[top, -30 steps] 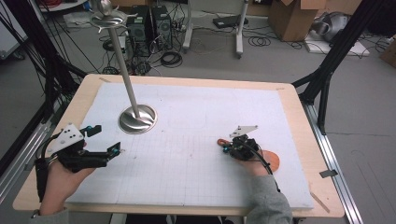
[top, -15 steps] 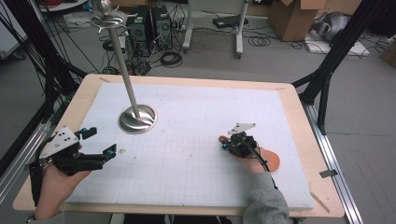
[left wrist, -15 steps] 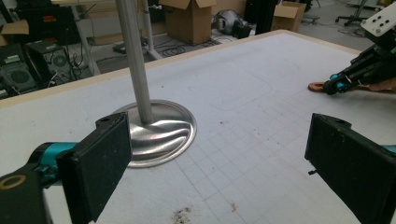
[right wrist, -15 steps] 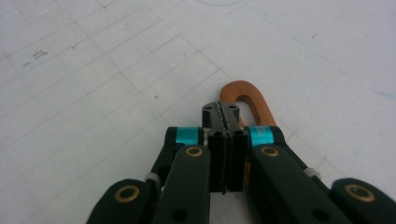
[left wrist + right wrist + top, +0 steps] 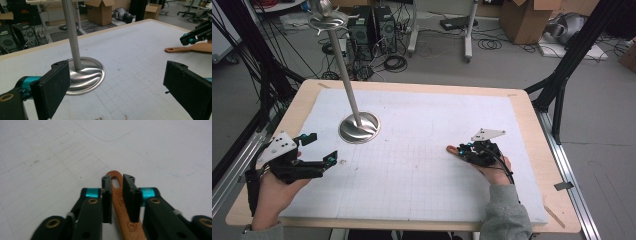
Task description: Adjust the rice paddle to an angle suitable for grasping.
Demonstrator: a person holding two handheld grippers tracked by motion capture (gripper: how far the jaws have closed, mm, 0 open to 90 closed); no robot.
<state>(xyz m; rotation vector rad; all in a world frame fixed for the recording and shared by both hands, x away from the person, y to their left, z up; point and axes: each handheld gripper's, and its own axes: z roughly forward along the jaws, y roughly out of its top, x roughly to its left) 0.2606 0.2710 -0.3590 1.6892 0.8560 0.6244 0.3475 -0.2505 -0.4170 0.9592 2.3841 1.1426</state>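
Right gripper view: right hand-held gripper low over the surface, jaws parted a little and just been opening. Wooden handle with a hanging hole lies between them; pads seem just clear of it, though the gap is slim. High view: that gripper sits at the right, near the front edge, handle end poking out toward the middle. Left hand-held gripper at the left front, jaws wide apart, nothing between them. Farther back, just beyond it, a steel stand with round base and tall pole, well apart from the handle.
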